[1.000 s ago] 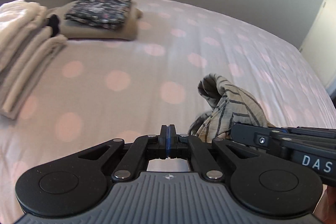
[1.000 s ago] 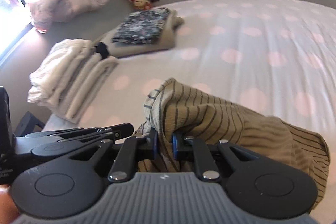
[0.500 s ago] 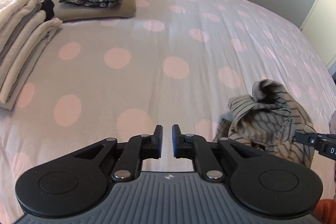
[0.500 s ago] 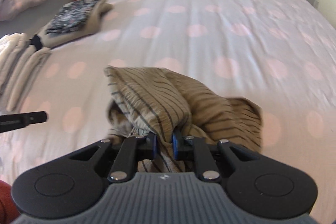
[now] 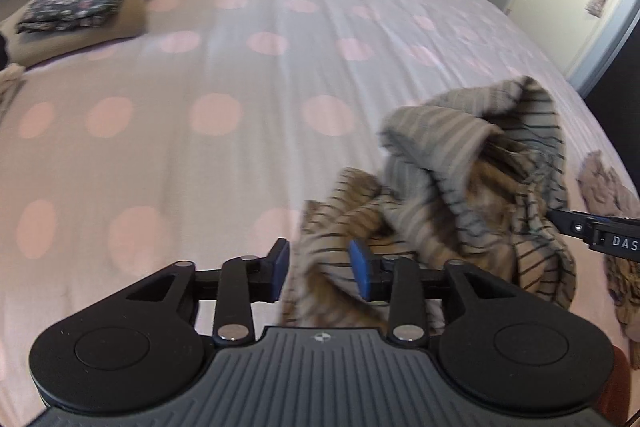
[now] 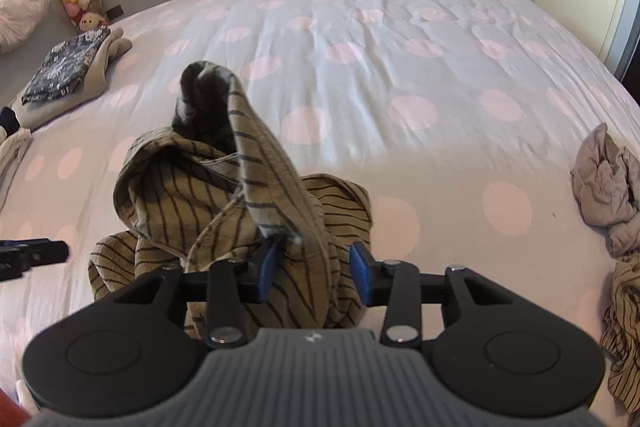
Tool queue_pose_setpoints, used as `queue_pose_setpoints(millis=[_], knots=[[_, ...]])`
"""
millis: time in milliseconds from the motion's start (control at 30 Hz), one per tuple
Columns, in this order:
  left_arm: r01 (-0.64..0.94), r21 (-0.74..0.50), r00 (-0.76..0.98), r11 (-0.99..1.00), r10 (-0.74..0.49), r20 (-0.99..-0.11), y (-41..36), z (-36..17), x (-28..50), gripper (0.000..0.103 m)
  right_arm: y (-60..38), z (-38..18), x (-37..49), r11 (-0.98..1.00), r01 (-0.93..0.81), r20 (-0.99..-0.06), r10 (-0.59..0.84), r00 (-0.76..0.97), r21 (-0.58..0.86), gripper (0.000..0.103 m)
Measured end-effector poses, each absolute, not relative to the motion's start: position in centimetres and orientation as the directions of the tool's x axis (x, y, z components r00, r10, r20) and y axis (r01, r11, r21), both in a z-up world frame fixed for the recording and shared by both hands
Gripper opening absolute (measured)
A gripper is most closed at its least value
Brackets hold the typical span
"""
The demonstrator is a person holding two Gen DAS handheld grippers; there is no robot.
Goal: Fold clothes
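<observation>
A: While the tan, dark-striped crumpled garment (image 6: 224,195) is lying in a heap on the near part of the polka-dot bedspread (image 6: 400,67), both grippers are hovering right at it. The right gripper (image 6: 312,267) is standing with its blue-padded fingers (image 6: 362,277) spread apart, a ridge of striped cloth running up between them without being pinched.

B: And the left gripper (image 5: 318,273) is showing the same: fingers (image 5: 276,271) parted, a fold of the striped fabric lying in the gap, nothing clamped. So neither one is holding the garment; the bed is carrying it.

A: The risk is sitting in that bunching. If either pair is closing where it is now, it is likely catching several layers at once rather than a single hem or corner, and the piece would be lifting as a wad instead of opening flat.

B: Motion blur is also making the edges hard to read in the left view, so which part is a sleeve or a leg cannot be told.

A: Another hazard is lying to the right: a grey crumpled garment (image 6: 608,187) is resting near, and a wide sweep could be dragging it in. The folded stack with the dark floral piece on top (image 6: 68,67) is sitting well apart, at the far left.
</observation>
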State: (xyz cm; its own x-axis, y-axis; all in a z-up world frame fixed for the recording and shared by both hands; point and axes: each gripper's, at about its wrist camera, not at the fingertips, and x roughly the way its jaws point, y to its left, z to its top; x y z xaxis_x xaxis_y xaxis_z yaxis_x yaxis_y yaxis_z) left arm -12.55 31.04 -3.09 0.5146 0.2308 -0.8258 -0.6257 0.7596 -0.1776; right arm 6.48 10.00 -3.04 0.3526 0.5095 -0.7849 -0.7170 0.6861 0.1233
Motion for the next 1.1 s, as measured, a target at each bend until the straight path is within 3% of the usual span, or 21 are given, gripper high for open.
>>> queue_pose_setpoints(millis=[33, 167, 300, 400, 467, 633, 900, 1067, 1100], knots=[[-0.612, -0.190, 0.526, 0.768, 0.216, -0.822, 30.5, -3.2, -12.0, 0.047, 9.5, -2.9, 6.6, 0.688, -0.714, -0.782, 0.515, 0.351, 0.132, 0.047], [-0.552, -0.240, 0.573, 0.798, 0.154, -0.805, 29.0, -3.0, -9.8, 0.048, 8.1, -2.5, 6.4, 0.689, -0.708, -0.769, 0.534, 0.351, 0.154, 0.048], [-0.566, -0.202, 0.547, 0.799, 0.181, -0.818, 29.1, -3.4, -8.5, 0.049, 7.1, -1.3, 5.5, 0.662, -0.722, -0.737, 0.588, 0.332, 0.203, 0.049], [-0.576, -0.173, 0.527, 0.799, 0.201, -0.826, 29.2, -3.7, -7.6, 0.046, 7.2, -0.2, 4.5, 0.621, -0.750, -0.710, 0.633, 0.309, 0.227, 0.060], [-0.581, -0.153, 0.513, 0.799, 0.214, -0.831, 29.3, -3.9, -7.0, 0.043, 7.5, 0.1, 3.4, 0.585, -0.775, -0.696, 0.660, 0.283, 0.240, 0.062], [-0.594, -0.149, 0.505, 0.791, 0.222, -0.834, 30.0, -4.1, -7.3, 0.043, 9.4, -1.3, 0.0, 0.483, -0.834, -0.714, 0.681, 0.165, 0.268, 0.065], [-0.619, -0.136, 0.485, 0.773, 0.240, -0.841, 31.5, -5.3, -9.4, 0.043, 12.0, -4.0, -4.4, 0.409, -0.895, -0.759, 0.636, 0.140, 0.177, 0.070], [-0.632, -0.081, 0.453, 0.771, 0.283, -0.846, 32.1, -6.9, -10.4, 0.043, 13.1, -5.1, -2.9, 0.464, -0.877, -0.784, 0.587, 0.200, 0.124, 0.068], [-0.636, -0.075, 0.449, 0.768, 0.290, -0.845, 32.3, -7.2, -10.5, 0.043, 13.4, -5.3, -2.7, 0.475, -0.873, -0.788, 0.577, 0.212, 0.113, 0.060]])
